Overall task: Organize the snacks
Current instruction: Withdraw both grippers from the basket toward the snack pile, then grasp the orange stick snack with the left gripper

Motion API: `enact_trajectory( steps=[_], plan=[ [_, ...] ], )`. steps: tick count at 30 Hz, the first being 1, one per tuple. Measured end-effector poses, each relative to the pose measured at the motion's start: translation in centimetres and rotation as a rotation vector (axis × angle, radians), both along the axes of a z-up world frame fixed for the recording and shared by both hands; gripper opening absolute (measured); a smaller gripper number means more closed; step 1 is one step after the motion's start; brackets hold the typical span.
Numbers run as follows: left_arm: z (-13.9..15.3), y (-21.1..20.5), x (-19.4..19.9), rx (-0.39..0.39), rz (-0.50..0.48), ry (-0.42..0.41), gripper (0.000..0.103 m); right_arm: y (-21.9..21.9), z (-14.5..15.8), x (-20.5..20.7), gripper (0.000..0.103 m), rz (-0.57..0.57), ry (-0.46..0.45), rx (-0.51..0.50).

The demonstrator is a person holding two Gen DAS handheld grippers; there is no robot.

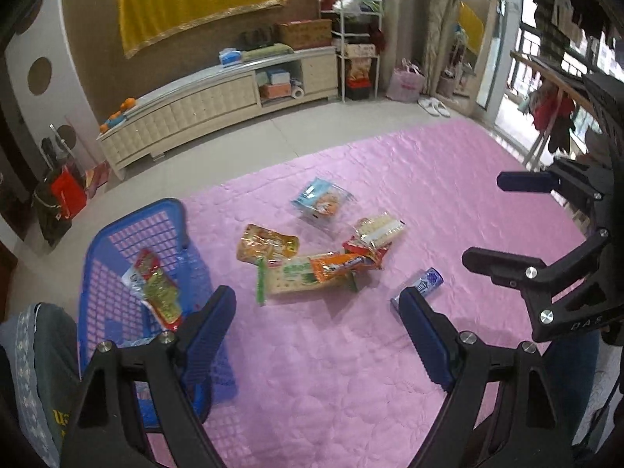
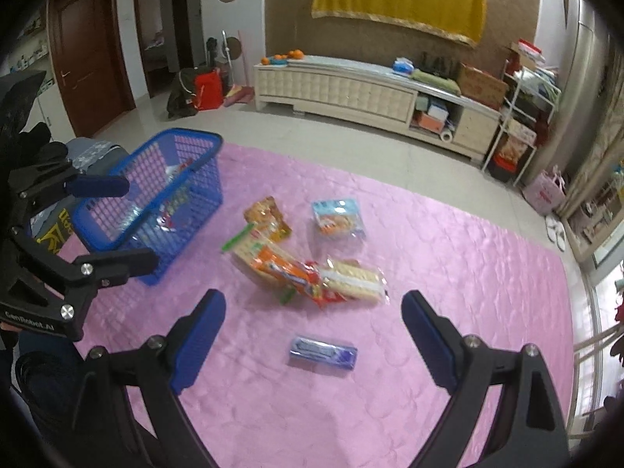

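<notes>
A blue plastic basket (image 1: 154, 206) (image 2: 179, 132) stands on the left of a pink mat (image 1: 429, 179), with a red and green packet (image 1: 156, 288) inside it. Several snack packets lie loose mid-mat: a blue-white one (image 1: 321, 201) (image 2: 338, 216), a yellow one (image 1: 265, 243), green crackers (image 1: 296, 277), an orange pack (image 1: 343, 265) (image 2: 284, 269) and white wafers (image 1: 380, 228) (image 2: 351, 282). A purple gum box (image 1: 423, 282) (image 2: 323, 353) lies apart, nearer me. My left gripper (image 1: 316, 308) (image 2: 124, 224) is open and empty beside the basket. My right gripper (image 2: 314, 316) (image 1: 503, 222) is open and empty, the gum box below its gap.
A person's patterned clothing (image 1: 35, 370) sits just left of the basket. Beyond the mat are bare floor tiles, a long cream cabinet (image 1: 218, 105) (image 2: 351, 89), a cluttered rack (image 1: 358, 39), slippers (image 1: 433, 106) and bags (image 2: 199, 89) by a door.
</notes>
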State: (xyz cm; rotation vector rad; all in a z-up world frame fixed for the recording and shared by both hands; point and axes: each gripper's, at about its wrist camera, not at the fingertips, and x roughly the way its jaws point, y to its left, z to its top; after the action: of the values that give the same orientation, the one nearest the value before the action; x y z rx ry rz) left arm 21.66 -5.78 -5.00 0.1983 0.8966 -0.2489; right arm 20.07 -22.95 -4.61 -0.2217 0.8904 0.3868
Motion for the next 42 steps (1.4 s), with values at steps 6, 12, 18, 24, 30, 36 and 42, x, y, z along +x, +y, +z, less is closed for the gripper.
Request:
enact_trajectory(
  steps=[6,12,18,24,30,36,42],
  plan=[
    [-2.7,-2.2,2.8,0.055,-0.02,0.053,0.084,-2.2,-2.8,1.0,0.094,-0.011,0.023,-0.029],
    [-5.6,-3.9,5.7,0.079,-0.048,0.126,0.084,-3.5,-5.2,2.4,0.094,-0.004,0.068,-0.013],
    [-8.1,-5.5,8.1,0.123,-0.097,0.178,0.084,-4.6,-7.7,4.9,0.094,-0.008,0.124,0.006],
    [-10.5,-7.0,10.5,0.211,-0.179,0.225,0.084,-5.1,-9.7,6.6,0.094,-0.001,0.159,0.017],
    [-13.1,-7.7,12.6,0.251,-0.213,0.272,0.084,-6.1,-11.1,7.4,0.094,-0.014,0.165,0.016],
    [-14.7,-8.6,13.2,0.244,-0.242,0.303,0.069,-7.4,-12.2,7.9,0.094,-0.035,0.188,0.026],
    [-15.6,-9.1,12.6,0.199,-0.23,0.346,0.019,-8.5,-12.1,7.6,0.094,-0.094,0.168,0.009]
  ],
)
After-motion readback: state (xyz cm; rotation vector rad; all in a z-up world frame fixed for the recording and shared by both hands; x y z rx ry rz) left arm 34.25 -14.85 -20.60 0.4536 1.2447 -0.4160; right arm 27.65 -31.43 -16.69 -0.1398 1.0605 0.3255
